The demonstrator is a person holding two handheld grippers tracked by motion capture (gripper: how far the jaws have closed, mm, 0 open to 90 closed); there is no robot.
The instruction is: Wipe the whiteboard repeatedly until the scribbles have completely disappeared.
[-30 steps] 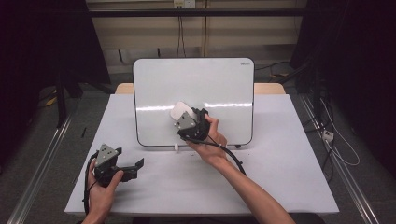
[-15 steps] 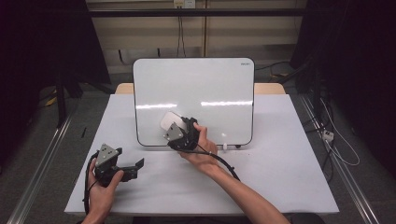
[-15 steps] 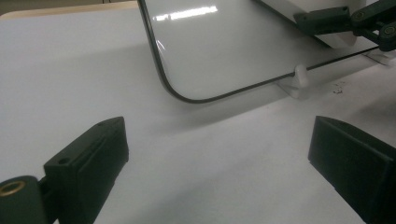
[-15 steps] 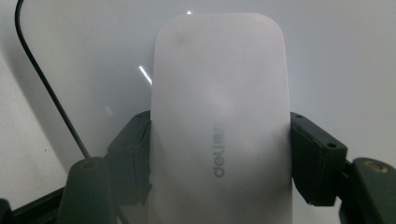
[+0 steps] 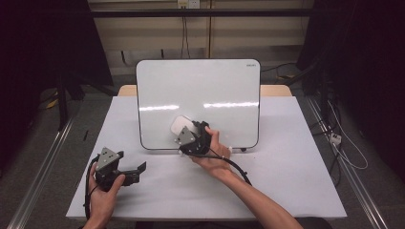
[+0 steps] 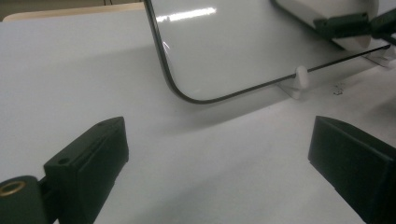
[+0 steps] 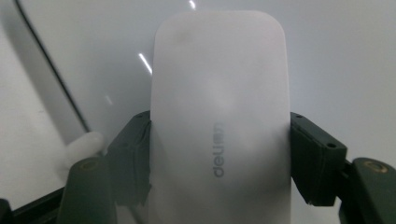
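High view: right claw (image 5: 184,130) grips eraser (image 5: 179,125) against whiteboard (image 5: 198,90).

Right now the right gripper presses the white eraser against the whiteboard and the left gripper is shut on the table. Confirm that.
Not quite. The left gripper is open: the left gripper view shows its jaws wide apart above the table. The right gripper does grip the white eraser against the whiteboard.

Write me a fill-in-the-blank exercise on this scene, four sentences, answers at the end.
1. The right gripper is shut on a white ____.
2. The eraser is held against the ____.
3. The left gripper has its jaws ____ and holds nothing.
4. The whiteboard stands on a ____ table.

Missing words: eraser; whiteboard; open; white
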